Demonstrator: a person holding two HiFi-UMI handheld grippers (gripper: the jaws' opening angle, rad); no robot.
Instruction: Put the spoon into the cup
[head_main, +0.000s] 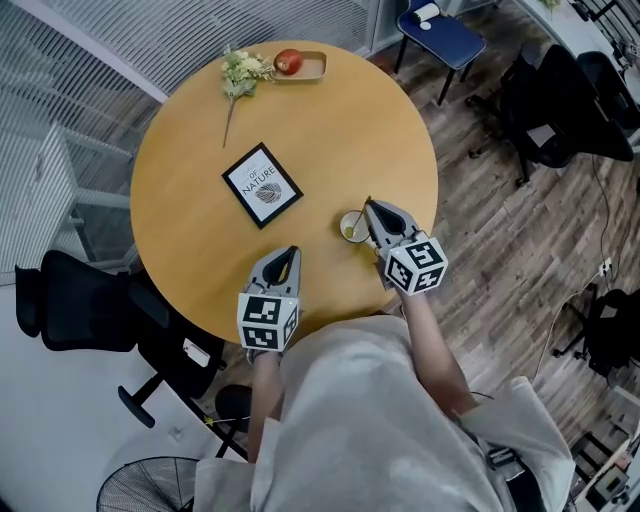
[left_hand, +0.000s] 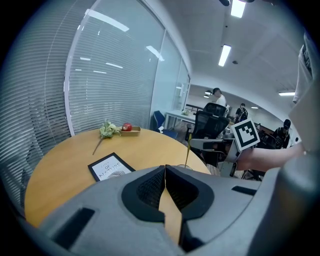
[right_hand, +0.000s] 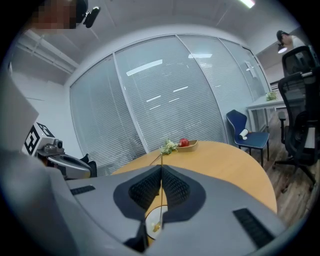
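Left gripper idles closed and empty; right gripper pinches the spoon upright, tip in the cup, so I'd guess release comes next.

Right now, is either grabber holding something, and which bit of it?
The right gripper pinches the thin gold metal spoon by its handle, bowl end down in the small pale cup. The left gripper is shut on nothing.

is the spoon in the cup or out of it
In: the spoon has its lower end inside the cup, with its handle upright, clamped in the shut right gripper.
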